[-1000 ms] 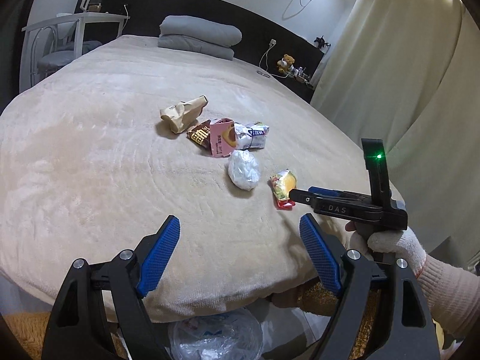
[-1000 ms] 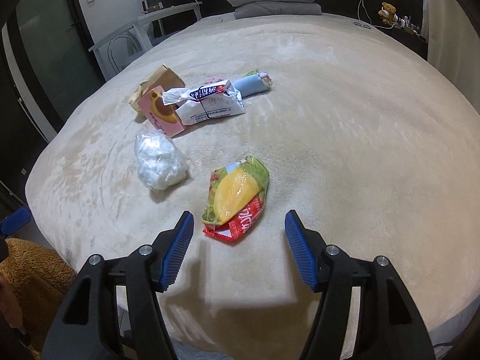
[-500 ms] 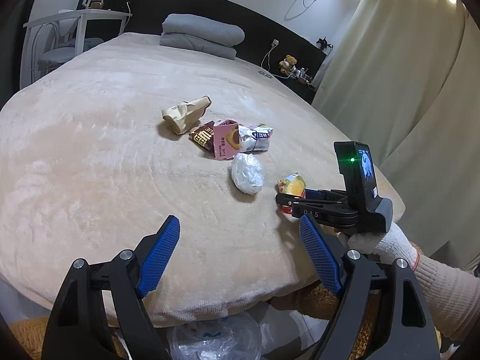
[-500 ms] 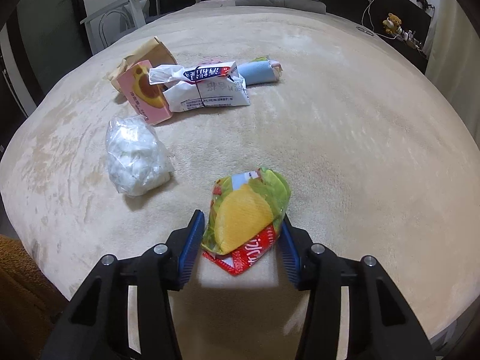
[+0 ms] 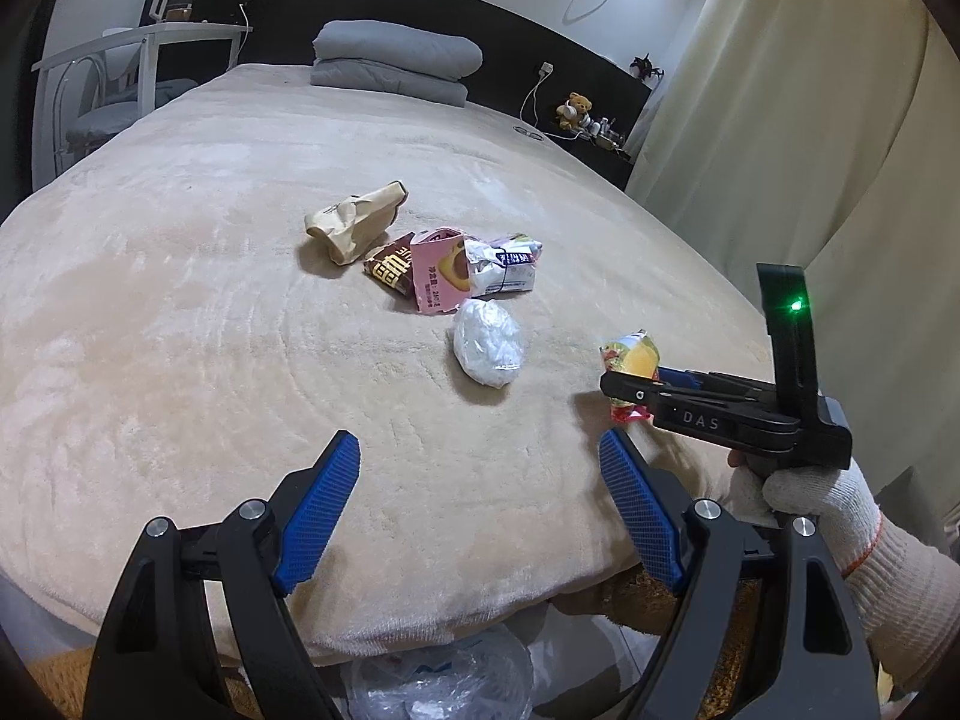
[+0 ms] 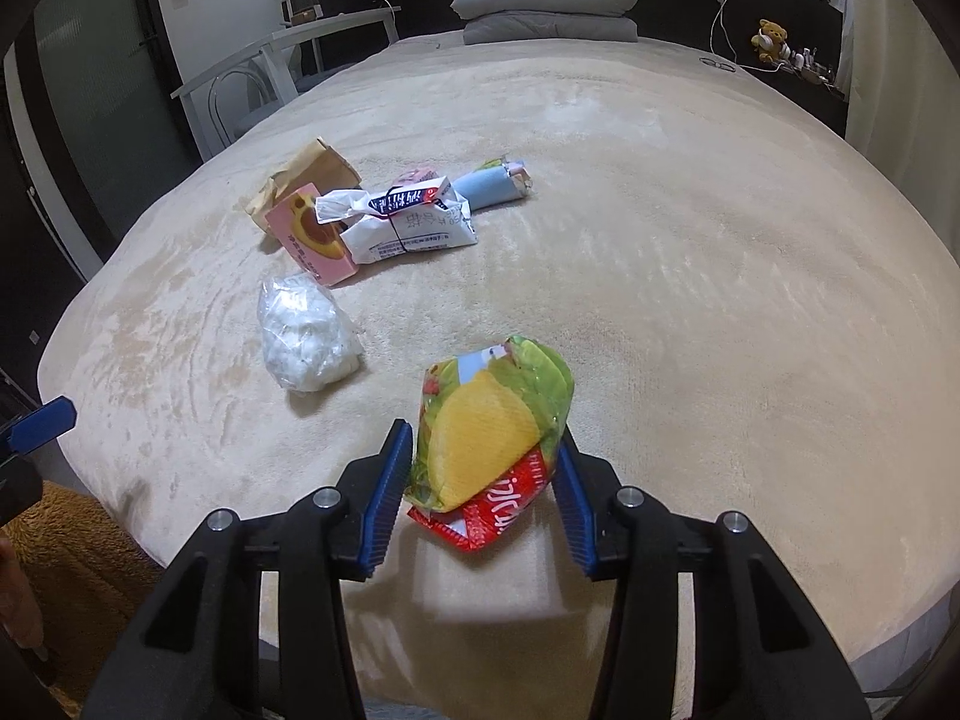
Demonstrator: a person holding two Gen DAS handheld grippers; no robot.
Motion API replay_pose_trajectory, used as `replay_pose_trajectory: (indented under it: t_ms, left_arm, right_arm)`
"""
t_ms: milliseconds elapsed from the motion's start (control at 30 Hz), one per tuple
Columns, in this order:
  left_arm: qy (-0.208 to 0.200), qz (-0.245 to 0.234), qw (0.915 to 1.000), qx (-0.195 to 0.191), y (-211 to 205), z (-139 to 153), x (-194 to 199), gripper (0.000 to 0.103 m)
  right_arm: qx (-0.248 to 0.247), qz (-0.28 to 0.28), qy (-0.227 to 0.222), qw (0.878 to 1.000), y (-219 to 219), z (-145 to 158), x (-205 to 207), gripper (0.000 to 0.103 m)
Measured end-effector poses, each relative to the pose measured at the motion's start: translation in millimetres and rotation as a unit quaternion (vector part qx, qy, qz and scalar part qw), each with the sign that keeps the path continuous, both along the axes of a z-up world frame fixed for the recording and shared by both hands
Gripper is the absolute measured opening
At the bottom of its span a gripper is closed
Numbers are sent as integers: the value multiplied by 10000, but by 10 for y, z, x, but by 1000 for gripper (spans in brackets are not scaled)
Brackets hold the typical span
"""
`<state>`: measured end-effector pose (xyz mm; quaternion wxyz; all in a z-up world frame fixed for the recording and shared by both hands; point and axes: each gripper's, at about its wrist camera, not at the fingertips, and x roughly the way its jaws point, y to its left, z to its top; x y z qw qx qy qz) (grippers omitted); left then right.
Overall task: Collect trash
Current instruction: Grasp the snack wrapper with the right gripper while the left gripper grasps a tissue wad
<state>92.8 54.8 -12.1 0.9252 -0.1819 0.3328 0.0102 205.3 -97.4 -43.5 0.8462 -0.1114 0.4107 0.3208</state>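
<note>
Crinkled chip bag point(image 6: 492, 438) pinched between right claw point(image 6: 480, 492) pads

Both views are evenly lit and fairly bright, with cool indoor light. In the left wrist view a glowing strip above the curtain point(image 5: 810, 90) at the top right corner burns out to white. Shadows are soft: a short one lies under the chip bag point(image 6: 492, 438) at the near edge of the bed point(image 6: 690, 300), and another beside the white plastic bundle point(image 6: 306, 342). A green indicator light point(image 5: 796, 304) flares slightly. Fisheye distortion bows the bed's edges, and dark vignetting fills all 4 corners. Focus is sharp throughout, without motion blur.
</note>
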Motion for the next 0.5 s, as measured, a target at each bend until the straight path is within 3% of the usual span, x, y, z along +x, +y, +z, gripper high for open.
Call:
replay_pose_trajectory:
  t_ms: [300,500]
  left_arm:
    - [231,-168,9995,111,-136,-80,469,81]
    - [430,-148,9990,-21,-120,-204,822,81]
  right_arm:
    - [411,101,102,9991,-232,111,-139,46]
    - [616,184,173,9978,-360,148,-206,46]
